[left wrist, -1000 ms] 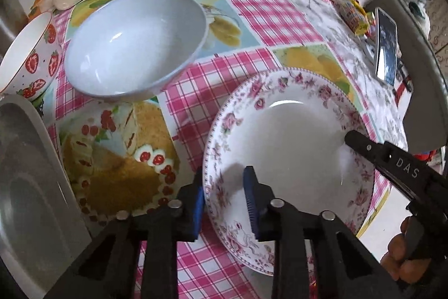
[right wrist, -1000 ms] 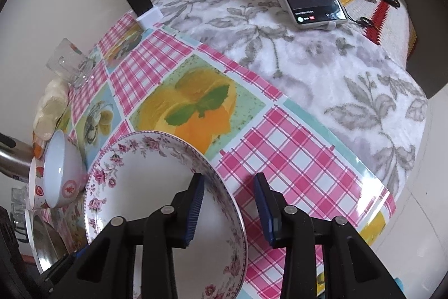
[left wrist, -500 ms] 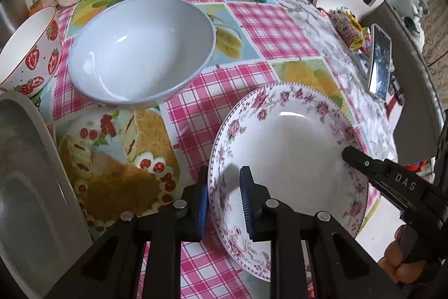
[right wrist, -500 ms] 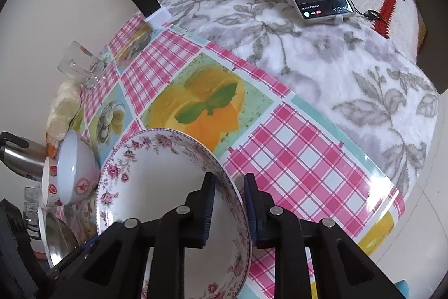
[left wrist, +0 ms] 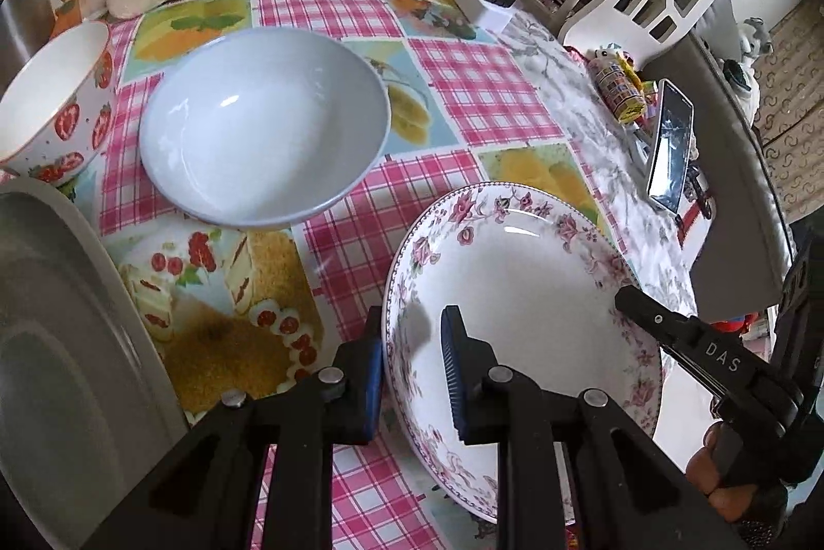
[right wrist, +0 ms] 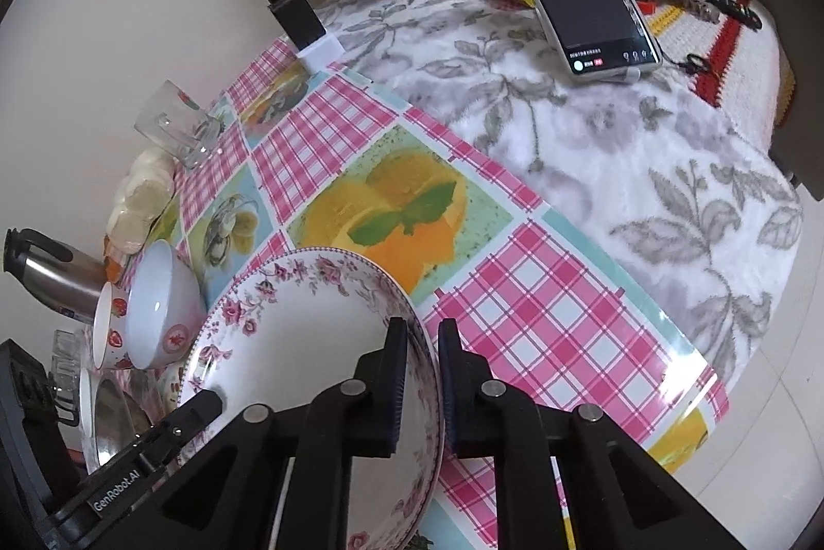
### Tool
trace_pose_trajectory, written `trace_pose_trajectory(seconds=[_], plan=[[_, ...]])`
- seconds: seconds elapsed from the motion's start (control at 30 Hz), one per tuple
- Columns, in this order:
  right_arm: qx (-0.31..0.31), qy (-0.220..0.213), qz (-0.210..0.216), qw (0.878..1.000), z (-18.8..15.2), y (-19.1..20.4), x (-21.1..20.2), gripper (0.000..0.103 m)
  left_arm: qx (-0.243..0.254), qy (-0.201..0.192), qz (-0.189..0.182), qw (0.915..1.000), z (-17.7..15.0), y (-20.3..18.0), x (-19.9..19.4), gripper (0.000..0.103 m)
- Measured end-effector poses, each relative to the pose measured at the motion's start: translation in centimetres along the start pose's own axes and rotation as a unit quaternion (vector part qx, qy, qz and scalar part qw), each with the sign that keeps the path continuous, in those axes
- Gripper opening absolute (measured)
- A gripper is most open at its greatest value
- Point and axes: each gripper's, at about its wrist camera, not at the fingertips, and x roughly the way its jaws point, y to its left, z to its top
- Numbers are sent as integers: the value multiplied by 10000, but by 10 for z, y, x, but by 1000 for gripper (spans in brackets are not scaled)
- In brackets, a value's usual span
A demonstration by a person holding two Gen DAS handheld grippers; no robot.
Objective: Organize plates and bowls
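A table (left wrist: 453,97) in pink-check oilcloth carries one pale blue bowl (left wrist: 262,127), one strawberry bowl (left wrist: 56,107) at its left edge and one floral plate (left wrist: 525,292) at the near edge; the left hand-held gripper (left wrist: 412,375) pinches the plate's left rim. From the right wrist, the plate (right wrist: 293,333) tilts, and the right hand-held gripper (right wrist: 422,380), jaws just closing, clamps its right rim.

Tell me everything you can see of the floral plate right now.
The floral plate is a deep, glossy white dish, ceramic by its look, empty, with pink roses around the rim. It sits near the tablecloth's front edge. The left gripper and right gripper each clamp its rim on opposite sides, one pad inside and one outside.
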Motion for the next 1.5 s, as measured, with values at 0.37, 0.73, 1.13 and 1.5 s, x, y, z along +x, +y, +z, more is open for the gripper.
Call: trace_pose_trajectory(seconds=[0.37,0.73,1.13,1.5], plan=[[-3,-444,324,9985,5,9,-26,13,73,-402,-86,9991,8,-4,-33,22],[-376,-757,507,9951,-1,40,-37,13,-174,-715,-261,9969,8,17,-63,22],[-698,-841,509,9927,-14,76,-41,13,-350,-851,-210,9955,2,46,-83,22],[-1064,-940,840,9863,-34,123,-44,13,-748,-1081,-151,9912,-9,93,-117,22]])
